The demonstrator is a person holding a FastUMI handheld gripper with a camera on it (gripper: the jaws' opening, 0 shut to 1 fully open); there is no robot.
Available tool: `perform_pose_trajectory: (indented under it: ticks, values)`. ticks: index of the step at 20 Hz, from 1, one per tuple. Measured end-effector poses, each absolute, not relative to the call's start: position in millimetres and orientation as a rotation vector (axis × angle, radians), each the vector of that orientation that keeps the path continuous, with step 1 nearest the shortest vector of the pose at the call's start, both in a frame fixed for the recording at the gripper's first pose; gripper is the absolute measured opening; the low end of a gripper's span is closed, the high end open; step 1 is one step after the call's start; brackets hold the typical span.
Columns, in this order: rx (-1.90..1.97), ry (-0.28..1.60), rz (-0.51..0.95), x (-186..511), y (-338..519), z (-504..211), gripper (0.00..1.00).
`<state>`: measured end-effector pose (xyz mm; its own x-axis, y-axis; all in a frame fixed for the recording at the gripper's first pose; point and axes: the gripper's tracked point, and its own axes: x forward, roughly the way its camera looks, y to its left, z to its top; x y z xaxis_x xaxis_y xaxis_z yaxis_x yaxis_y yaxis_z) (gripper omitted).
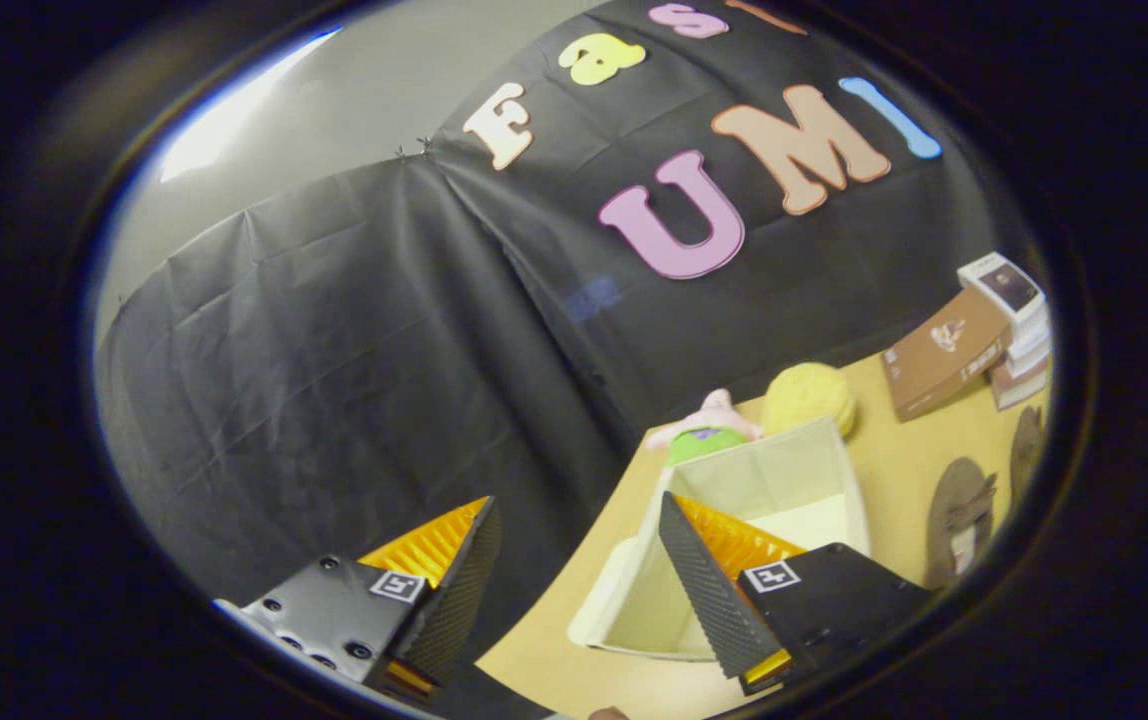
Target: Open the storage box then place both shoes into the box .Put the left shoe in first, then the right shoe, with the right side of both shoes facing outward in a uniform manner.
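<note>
My gripper [574,550] is open, its two black fingers with orange backs wide apart and nothing between them. It hangs tilted above the wooden table [894,470]. The cream storage box [784,480] stands open just ahead of the right finger [704,590], which overlaps its near side; its inside looks bare. Two brown shoes lie on the table to the right of the box: one [959,520] close to it, the other [1026,450] farther right and partly cut off. The left finger [459,590] hangs over the dark booth wall beyond the table's edge.
Behind the box sit a pink and green plush toy [709,430] and a yellow plush ball [811,397]. A brown cardboard carton [944,350] and a stack of small boxes [1019,330] stand at the back right of the table.
</note>
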<state>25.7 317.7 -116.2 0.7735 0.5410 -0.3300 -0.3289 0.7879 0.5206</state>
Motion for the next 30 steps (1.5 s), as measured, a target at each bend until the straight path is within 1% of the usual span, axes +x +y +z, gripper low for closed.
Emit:
perform_pose_trajectory:
  ticks: [11, 15, 18, 22, 30]
  values:
    - [0.139, 0.356, 0.267, 32.7, 134.5, -104.0, 1.00]
    - [0.035, 0.351, 0.208, 36.1, 75.4, -117.8, 1.00]
    - [0.006, 0.371, 0.163, 37.5, 38.1, -127.7, 1.00]
    - [-0.030, 0.423, 0.145, 40.1, 7.7, -153.1, 1.00]
    - [-0.008, 0.613, 0.187, 43.6, 3.7, -237.1, 1.00]
